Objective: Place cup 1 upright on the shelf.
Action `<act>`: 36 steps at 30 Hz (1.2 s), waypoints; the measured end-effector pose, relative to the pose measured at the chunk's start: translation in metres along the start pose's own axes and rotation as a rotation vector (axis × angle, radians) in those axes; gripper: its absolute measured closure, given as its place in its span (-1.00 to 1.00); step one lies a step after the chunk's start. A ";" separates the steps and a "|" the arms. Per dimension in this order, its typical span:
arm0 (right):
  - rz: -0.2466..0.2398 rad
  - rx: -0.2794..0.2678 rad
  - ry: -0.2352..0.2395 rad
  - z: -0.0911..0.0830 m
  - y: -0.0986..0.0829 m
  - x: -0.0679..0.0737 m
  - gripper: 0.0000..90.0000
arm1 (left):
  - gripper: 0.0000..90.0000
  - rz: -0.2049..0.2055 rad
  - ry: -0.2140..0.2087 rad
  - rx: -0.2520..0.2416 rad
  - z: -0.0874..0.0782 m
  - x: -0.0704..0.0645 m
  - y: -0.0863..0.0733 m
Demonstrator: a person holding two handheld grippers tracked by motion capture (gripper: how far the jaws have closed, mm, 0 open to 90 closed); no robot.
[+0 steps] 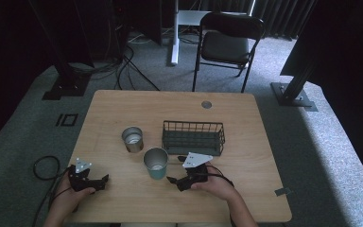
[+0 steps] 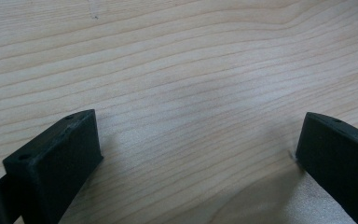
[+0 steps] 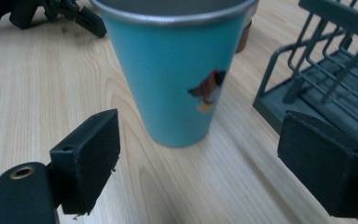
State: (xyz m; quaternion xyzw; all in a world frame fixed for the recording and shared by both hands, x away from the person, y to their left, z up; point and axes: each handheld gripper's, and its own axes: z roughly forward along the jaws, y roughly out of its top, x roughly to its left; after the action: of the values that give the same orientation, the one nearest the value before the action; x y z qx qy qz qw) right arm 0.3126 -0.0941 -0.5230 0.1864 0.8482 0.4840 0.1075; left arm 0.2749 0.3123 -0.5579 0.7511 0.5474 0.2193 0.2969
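A teal metal cup [image 1: 156, 163] with a small picture on its side [image 3: 177, 79] stands upright near the table's middle front. My right gripper [image 1: 175, 170] [image 3: 198, 158] rests just to its right, open, jaws pointing at the cup and a little short of it. A silver cup [image 1: 133, 138] stands behind and left of the teal one. My left gripper [image 1: 102, 182] [image 2: 198, 144] lies at the front left, open, with bare wood between its jaws. It also appears far off in the right gripper view [image 3: 56, 11].
A dark wire basket [image 1: 194, 137] [image 3: 317, 70] sits just behind the right gripper, close to its far jaw. The wooden table [image 1: 123, 109] has a round cable hole [image 1: 206, 104] at the back. A folding chair [image 1: 227, 42] stands beyond the table.
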 end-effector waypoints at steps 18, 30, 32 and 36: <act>-0.014 -0.066 0.022 0.019 0.014 0.007 -0.72 | -0.99 0.000 0.000 0.000 0.000 0.000 0.000; -0.016 -0.105 0.025 0.029 0.023 0.007 -0.72 | -0.99 0.000 0.000 0.000 0.000 0.000 0.000; -0.026 -0.107 0.024 0.031 0.023 0.007 -0.72 | -0.99 0.000 0.000 0.000 0.000 0.000 0.000; -0.025 -0.127 0.024 0.035 0.025 0.008 -0.72 | -0.99 0.000 0.000 0.000 0.000 0.000 0.000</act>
State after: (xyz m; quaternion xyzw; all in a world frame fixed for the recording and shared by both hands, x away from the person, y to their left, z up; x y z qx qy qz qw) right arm 0.3232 -0.0519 -0.5192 0.1625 0.8194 0.5375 0.1149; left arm 0.2749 0.3123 -0.5579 0.7511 0.5474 0.2191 0.2970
